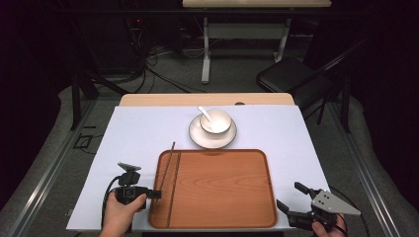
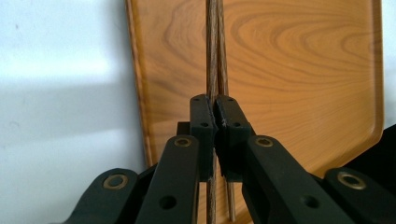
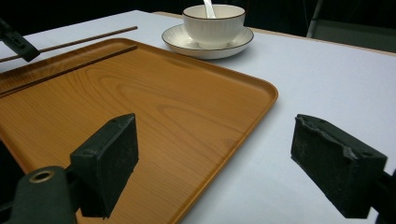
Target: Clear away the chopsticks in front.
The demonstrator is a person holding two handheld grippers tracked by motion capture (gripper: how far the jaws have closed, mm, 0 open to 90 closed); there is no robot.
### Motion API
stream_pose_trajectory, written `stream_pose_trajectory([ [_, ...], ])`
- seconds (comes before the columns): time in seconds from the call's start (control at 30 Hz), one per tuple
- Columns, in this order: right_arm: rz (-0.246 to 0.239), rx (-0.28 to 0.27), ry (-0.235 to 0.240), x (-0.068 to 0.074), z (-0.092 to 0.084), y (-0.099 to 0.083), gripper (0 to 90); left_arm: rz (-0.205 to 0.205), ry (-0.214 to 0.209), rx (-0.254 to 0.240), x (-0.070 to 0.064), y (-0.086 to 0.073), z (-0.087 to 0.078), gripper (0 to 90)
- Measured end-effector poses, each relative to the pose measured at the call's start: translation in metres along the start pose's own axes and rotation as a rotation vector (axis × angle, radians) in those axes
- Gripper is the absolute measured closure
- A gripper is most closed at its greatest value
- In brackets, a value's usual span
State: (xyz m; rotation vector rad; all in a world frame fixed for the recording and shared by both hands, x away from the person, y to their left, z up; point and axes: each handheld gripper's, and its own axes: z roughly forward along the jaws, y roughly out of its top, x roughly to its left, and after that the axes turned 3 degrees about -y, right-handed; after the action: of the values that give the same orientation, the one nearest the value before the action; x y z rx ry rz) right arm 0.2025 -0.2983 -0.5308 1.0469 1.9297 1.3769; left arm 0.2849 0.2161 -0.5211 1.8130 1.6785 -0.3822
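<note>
Taking the tray (image 1: 217,190) as landmark: it lies on the table (image 1: 133,133), near the person's edge. Two chopsticks (image 1: 171,185) run along the tray's left side, one lying in it, the other reaching past its far rim over the table. Just behind the tray's far rim stands a saucer (image 1: 196,136) bearing a bowl (image 1: 216,122), a spoon (image 1: 204,113) in the bowl. The left gripper (image 1: 157,194) sits at the tray's left rim on the chopsticks; the right gripper (image 1: 292,196) is off its near right corner.

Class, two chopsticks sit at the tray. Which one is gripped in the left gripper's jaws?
The raised chopstick, whose far tip juts past the tray rim: the left gripper is shut on it. The other chopstick lies flat inside the tray.
</note>
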Motion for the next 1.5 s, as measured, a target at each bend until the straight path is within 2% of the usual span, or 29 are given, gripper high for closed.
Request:
stream_pose_trajectory([
  [0.17,0.005,-0.004,-0.004,0.0,-0.001,0.0,14.7,0.007,0.013,0.015,-0.002,-0.008,0.0,86.0],
  [0.27,0.003,0.0,-0.001,0.0,-0.001,0.0,14.7,-0.004,0.01,0.02,-0.003,-0.015,0.001,85.9],
  [0.3,-0.005,-0.003,-0.001,0.001,-0.001,0.0,14.7,0.006,0.014,0.031,-0.001,-0.016,0.001,85.9],
  [0.33,-0.009,-0.001,0.0,0.001,-0.001,0.0,14.7,-0.008,0.012,0.025,-0.001,-0.018,0.002,85.9],
  [0.37,-0.011,0.0,-0.001,0.002,-0.001,0.0,14.7,0.004,0.008,0.036,0.001,-0.019,0.002,85.9],
  [0.43,-0.009,0.001,0.0,0.002,-0.001,0.001,14.7,-0.008,0.011,0.031,0.002,-0.021,0.005,85.9],
  [0.5,-0.009,0.0,-0.001,0.002,-0.001,0.001,14.7,-0.01,0.011,0.041,0.005,-0.021,0.006,85.9],
  [0.7,-0.009,-0.002,-0.003,0.002,-0.001,0.001,14.7,-0.031,0.008,0.029,0.006,-0.021,0.009,86.0],
  [1.1,-0.01,-0.001,-0.002,0.002,-0.001,0.001,14.7,-0.027,0.028,0.041,0.004,-0.018,0.012,85.3],
  [1.27,-0.011,-0.002,-0.003,0.002,-0.001,0.001,14.7,-0.042,0.016,0.04,0.005,-0.019,0.011,83.1],
  [1.5,-0.011,-0.002,-0.002,0.002,-0.001,0.001,14.7,-0.034,0.018,0.038,0.007,-0.019,0.011,82.8],
])
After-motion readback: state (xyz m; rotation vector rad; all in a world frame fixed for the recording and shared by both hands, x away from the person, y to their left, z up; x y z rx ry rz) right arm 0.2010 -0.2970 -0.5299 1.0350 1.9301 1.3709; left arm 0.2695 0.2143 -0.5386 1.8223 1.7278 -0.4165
